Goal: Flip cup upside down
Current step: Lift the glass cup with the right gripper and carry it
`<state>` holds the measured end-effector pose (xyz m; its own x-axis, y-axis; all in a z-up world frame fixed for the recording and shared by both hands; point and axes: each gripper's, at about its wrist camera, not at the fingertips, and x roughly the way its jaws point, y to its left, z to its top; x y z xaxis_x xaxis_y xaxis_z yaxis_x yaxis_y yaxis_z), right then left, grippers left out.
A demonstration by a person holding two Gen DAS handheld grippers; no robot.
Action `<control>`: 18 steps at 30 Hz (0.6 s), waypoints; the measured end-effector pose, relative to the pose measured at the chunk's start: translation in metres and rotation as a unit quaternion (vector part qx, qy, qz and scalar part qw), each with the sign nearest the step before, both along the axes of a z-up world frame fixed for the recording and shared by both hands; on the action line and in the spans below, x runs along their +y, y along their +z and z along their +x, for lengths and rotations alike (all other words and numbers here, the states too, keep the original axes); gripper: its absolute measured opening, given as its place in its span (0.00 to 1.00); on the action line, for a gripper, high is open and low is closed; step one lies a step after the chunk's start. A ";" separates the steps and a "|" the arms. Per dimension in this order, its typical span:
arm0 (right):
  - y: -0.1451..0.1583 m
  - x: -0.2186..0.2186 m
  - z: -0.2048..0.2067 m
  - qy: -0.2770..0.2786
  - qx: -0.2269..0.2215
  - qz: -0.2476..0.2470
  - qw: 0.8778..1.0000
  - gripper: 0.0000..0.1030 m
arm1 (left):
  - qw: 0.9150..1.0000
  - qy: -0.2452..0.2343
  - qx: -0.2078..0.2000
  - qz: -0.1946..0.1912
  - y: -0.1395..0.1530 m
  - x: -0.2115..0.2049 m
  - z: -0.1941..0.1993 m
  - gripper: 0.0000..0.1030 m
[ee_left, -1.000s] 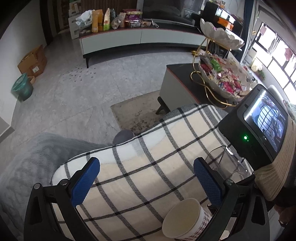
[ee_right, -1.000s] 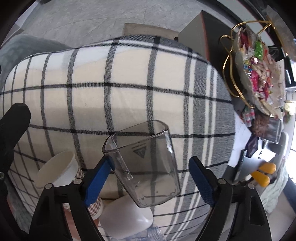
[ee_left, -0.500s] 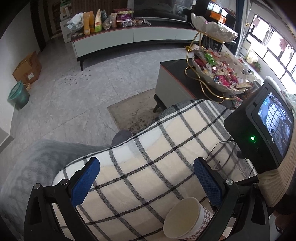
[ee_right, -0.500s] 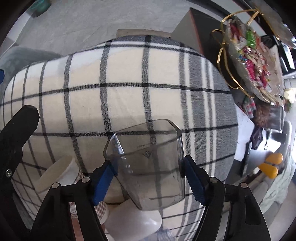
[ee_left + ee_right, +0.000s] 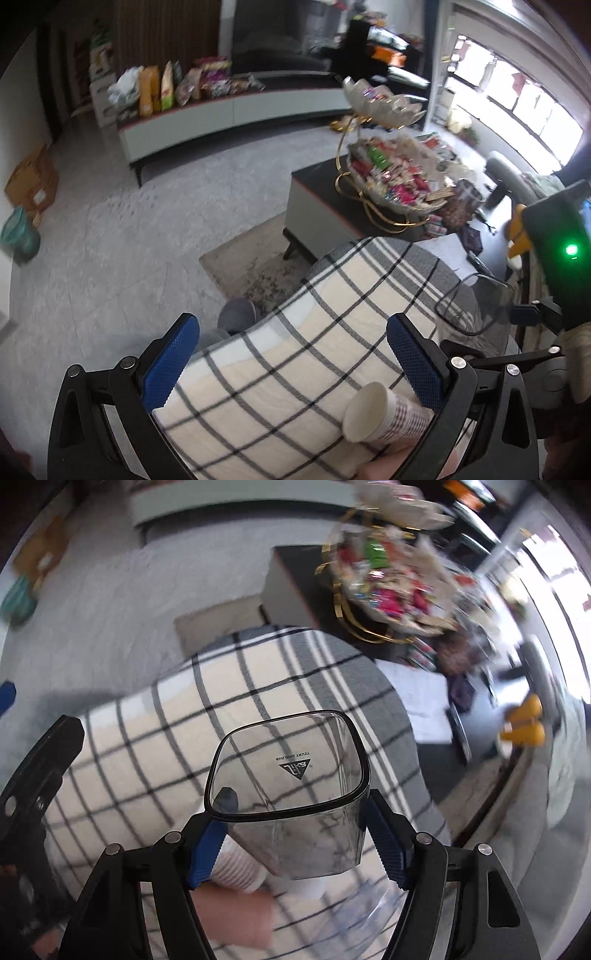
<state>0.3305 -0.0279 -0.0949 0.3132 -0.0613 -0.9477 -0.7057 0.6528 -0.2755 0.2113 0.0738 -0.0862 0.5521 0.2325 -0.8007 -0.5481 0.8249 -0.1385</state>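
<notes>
Right gripper (image 5: 295,843) pinches clear square-rimmed plastic cup (image 5: 291,786) w/ black rim, raised over checked cream blanket (image 5: 155,746); triangle logo, text unreadable. Left gripper (image 5: 295,363) spread, beside white paper cup (image 5: 384,415) w/ brown-patterned wall.

One clear cup (image 5: 291,775), one paper cup (image 5: 384,413), one blanket (image 5: 295,369).

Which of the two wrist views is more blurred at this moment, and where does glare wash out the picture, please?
Right wrist view: heavy motion blur smears the snack stand and floor, while the clear cup in the right tongs stays sharp. Left wrist view: only mild blur; the window is blown out white, and the paper cup reads clearly.
</notes>
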 end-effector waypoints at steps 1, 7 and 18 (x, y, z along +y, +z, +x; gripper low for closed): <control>0.008 -0.005 -0.006 -0.024 -0.005 0.012 1.000 0.69 | 1.000 -0.011 -0.008 0.009 0.006 0.003 -0.007 1.00; 0.030 -0.041 -0.054 -0.178 0.020 0.114 0.977 0.69 | 0.995 -0.085 -0.043 0.043 0.025 0.017 -0.046 1.00; -0.055 -0.101 -0.189 -0.461 0.176 0.271 0.827 0.69 | 0.977 -0.201 -0.033 0.064 -0.003 0.030 -0.115 1.00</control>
